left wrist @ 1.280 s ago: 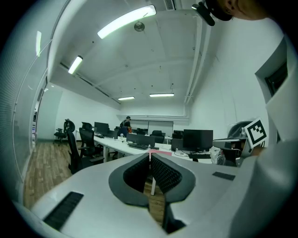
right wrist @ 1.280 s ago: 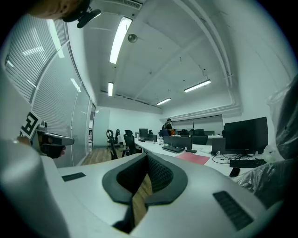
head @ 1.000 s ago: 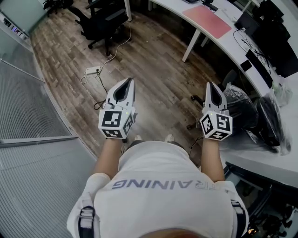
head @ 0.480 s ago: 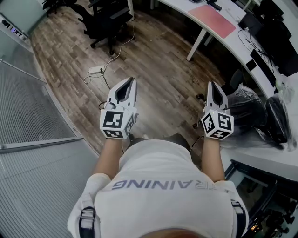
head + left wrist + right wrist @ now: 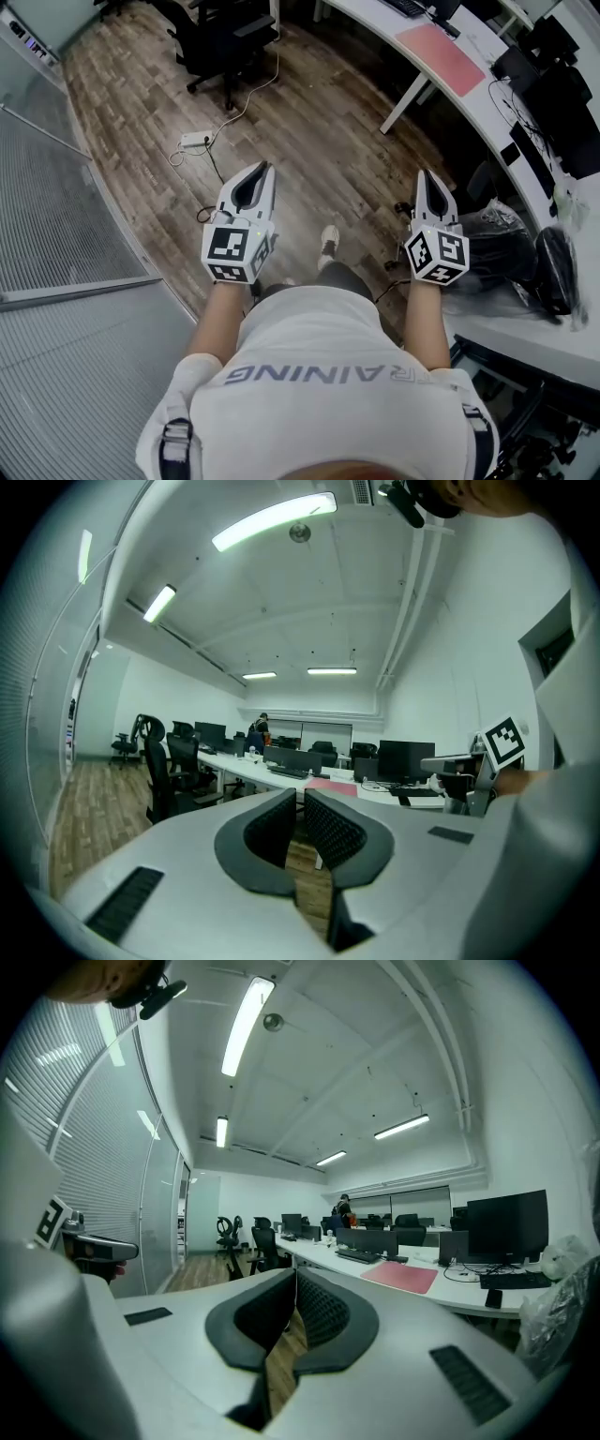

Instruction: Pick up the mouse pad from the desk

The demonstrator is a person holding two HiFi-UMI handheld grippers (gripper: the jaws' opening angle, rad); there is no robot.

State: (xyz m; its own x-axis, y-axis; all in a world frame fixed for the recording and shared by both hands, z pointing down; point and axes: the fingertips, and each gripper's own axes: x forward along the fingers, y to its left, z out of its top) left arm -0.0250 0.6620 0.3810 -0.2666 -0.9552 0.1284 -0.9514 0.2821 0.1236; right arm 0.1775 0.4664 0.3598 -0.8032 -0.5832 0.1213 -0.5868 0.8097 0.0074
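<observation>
Standing on the wooden floor (image 5: 309, 141), well apart from the desk (image 5: 483, 112). Carrying the left gripper (image 5: 265, 169) and the right gripper (image 5: 424, 175) side by side in front of the body, both aimed ahead over the floor. Left pressed together, nothing pinched between the pads; right the same, shut on empty air.

Spotting the mouse pad (image 5: 441, 58), pink, lying flat on the desk up ahead and to the right, near a keyboard (image 5: 410, 7), untouched. Judging the task barely begun: approach only, no reach yet.

Possible trouble from here:

- Arriving at the pad with jaws closed. Would likely shove it along the desk instead of taking it; calls for spreading at least one gripper first.
- Trying to pinch a thin sheet lying flush on the surface. Little edge to catch, so a lower jaw could scrape the desk or skid over the top.
- Lifting by one edge only. Probably limp, so could sag, fold or slip out; better shared between both grippers.
- Walking in without looking down. Power strip (image 5: 194, 141) and its cable (image 5: 225, 112) lie on the floor to the left, a desk leg (image 5: 405, 94) and a plastic-wrapped chair (image 5: 497, 244) to the right: tripping or bumping risk.
- Reaching past the pad. Could snag the wires (image 5: 502, 103) and monitors (image 5: 562, 84) just beyond.
</observation>
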